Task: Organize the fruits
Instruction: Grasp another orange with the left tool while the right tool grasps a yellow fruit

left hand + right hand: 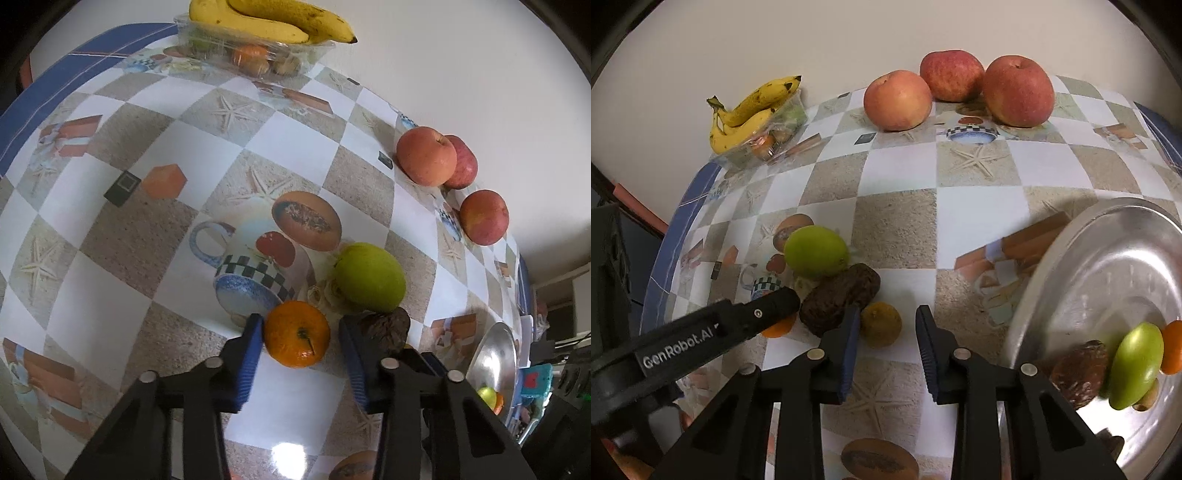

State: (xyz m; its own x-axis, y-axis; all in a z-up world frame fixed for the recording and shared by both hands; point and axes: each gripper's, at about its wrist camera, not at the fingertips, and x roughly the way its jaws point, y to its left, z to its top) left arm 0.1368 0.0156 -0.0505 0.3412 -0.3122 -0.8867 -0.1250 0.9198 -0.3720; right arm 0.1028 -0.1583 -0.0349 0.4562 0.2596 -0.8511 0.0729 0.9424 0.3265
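An orange tangerine [297, 334] lies on the table between the open blue pads of my left gripper [301, 328]; the left pad touches it. A green fruit [369, 277] and a dark brown wrinkled fruit [388, 328] lie just beyond and right. In the right wrist view my right gripper [886, 325] is open and empty, beside a dull yellow-brown fruit [881, 325], the brown fruit [838, 299] and the green fruit [816, 251]. The left gripper's arm [701, 332] reaches in from the left. A steel plate [1108, 266] holds a green, a brown and an orange fruit.
Three red apples [955, 75] stand along the far wall. Bananas [750, 110] lie on a clear plastic tray of small fruits at the back left. The plate also shows in the left wrist view [495, 354]. The table's blue edge [676, 229] runs on the left.
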